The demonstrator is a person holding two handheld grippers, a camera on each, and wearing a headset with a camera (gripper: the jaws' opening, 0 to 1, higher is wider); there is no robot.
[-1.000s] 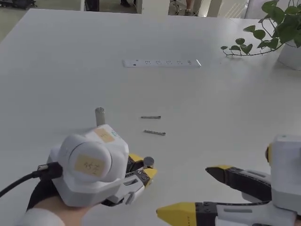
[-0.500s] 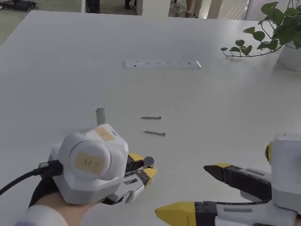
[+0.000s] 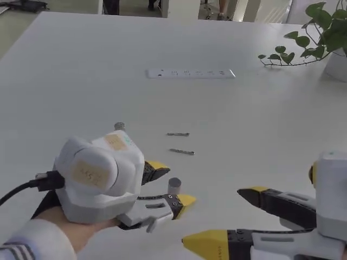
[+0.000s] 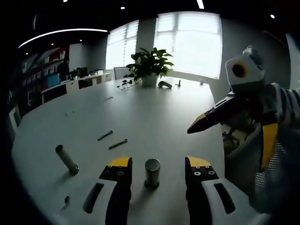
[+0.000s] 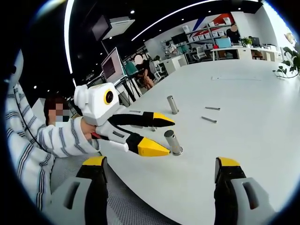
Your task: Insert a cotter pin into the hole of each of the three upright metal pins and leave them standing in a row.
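Currently the left gripper (image 3: 180,184) has its jaws apart on either side of an upright metal pin (image 4: 152,173), not touching it. Further back on the bench (image 3: 260,124) stands a second metal pin (image 3: 119,126). A far cotter pin (image 3: 178,134) and a near cotter pin (image 3: 181,152) lie flat, well apart from both. The right gripper (image 3: 211,219) is spread wide and holds nothing.

Risks, as I judge them:
- An off-centre close could tip the metal pin or send it rolling.
- The thin cotter pins, flat on the bench, may slip from the jaws.
- The hole isn't visible, so it may face the wrong way for insertion.
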